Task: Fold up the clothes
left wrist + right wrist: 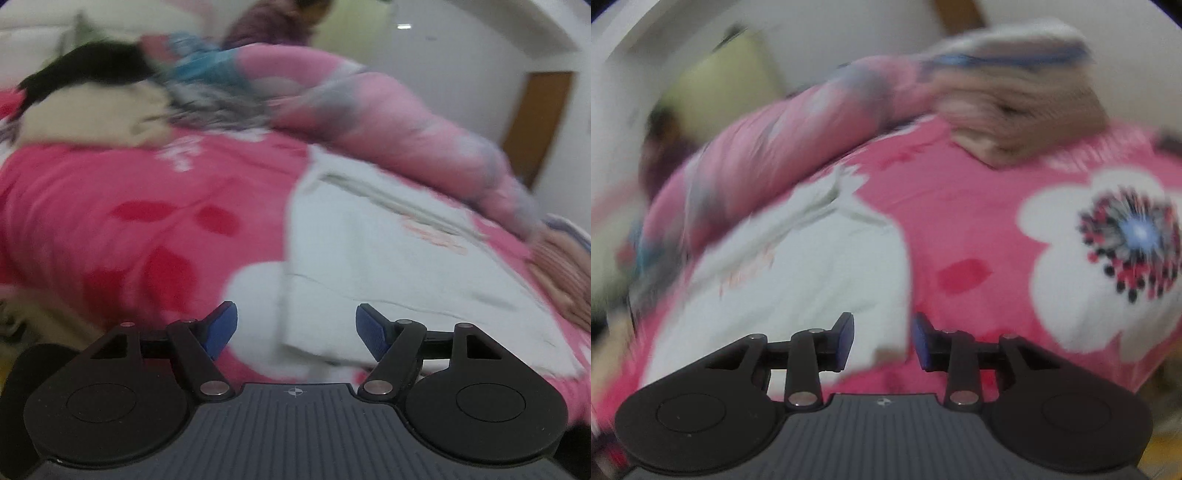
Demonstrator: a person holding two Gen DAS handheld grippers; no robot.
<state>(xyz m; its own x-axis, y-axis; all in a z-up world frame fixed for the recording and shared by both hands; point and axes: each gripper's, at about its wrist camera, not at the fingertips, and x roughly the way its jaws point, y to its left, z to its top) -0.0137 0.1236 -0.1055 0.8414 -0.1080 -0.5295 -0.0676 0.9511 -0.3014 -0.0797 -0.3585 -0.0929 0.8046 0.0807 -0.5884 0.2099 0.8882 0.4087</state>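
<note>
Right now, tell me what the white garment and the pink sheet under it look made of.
White garment: apparently soft matte woven or knit cloth; it lies limp with creases and a folded edge. Pink sheet: probably printed cotton-like fabric, matte, with flower print. Blur hides the weave.

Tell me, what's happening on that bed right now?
Left gripper open, empty. Right gripper open, empty. White garment flat on pink bedspread, ahead of both. Rolled pink quilt behind it.

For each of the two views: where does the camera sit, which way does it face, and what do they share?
Left wrist: behind the open left gripper, facing the white garment's edge on the pink floral bedspread.
Right wrist: behind the open right gripper, facing that garment's corner.
Shared: garment, bedspread, rolled pink quilt.
</note>
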